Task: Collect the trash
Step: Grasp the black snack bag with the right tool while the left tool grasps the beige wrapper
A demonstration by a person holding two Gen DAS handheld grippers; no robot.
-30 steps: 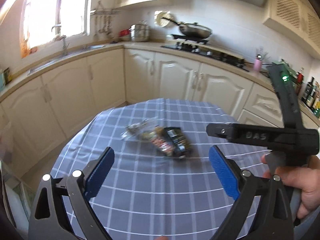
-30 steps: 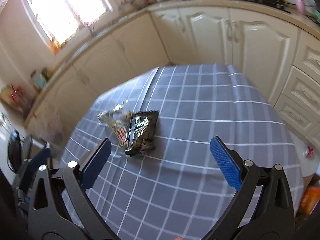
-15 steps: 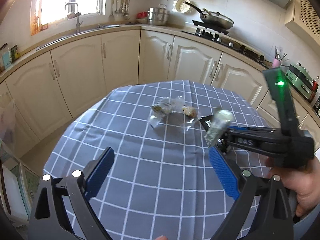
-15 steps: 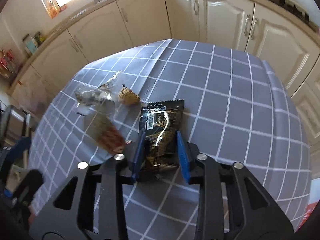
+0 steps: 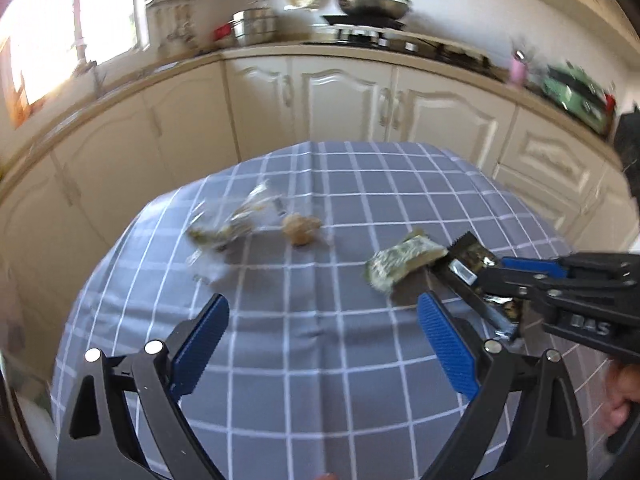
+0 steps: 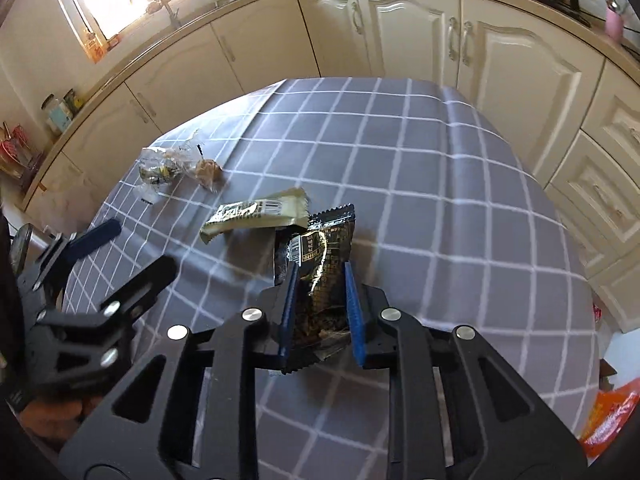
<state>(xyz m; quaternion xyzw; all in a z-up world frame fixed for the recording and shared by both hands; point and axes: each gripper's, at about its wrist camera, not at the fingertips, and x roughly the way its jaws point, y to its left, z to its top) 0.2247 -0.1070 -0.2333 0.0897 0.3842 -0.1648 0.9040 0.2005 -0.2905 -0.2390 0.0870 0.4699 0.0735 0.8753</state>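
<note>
My right gripper [image 6: 320, 276] is shut on a black snack wrapper [image 6: 324, 256] and holds it above the table; it also shows in the left wrist view [image 5: 472, 268]. A pale green wrapper [image 6: 256, 216] hangs against the black one's far edge and shows in the left wrist view [image 5: 404, 258]. A clear crumpled plastic bag [image 6: 164, 164] and a brown crumpled ball [image 6: 208, 170] lie on the grey checked tablecloth [image 6: 400, 184]. My left gripper [image 5: 320, 320] is open and empty, above the table's near side.
Cream kitchen cabinets [image 6: 400, 32] curve around behind the round table. A stove with a pan [image 5: 368, 8] stands on the counter. An orange bag [image 6: 608, 416] lies on the floor at the lower right.
My right gripper has lifted the black wrapper off the cloth, and the pale green wrapper came up with it. My left gripper stayed open and shifted view slightly.
</note>
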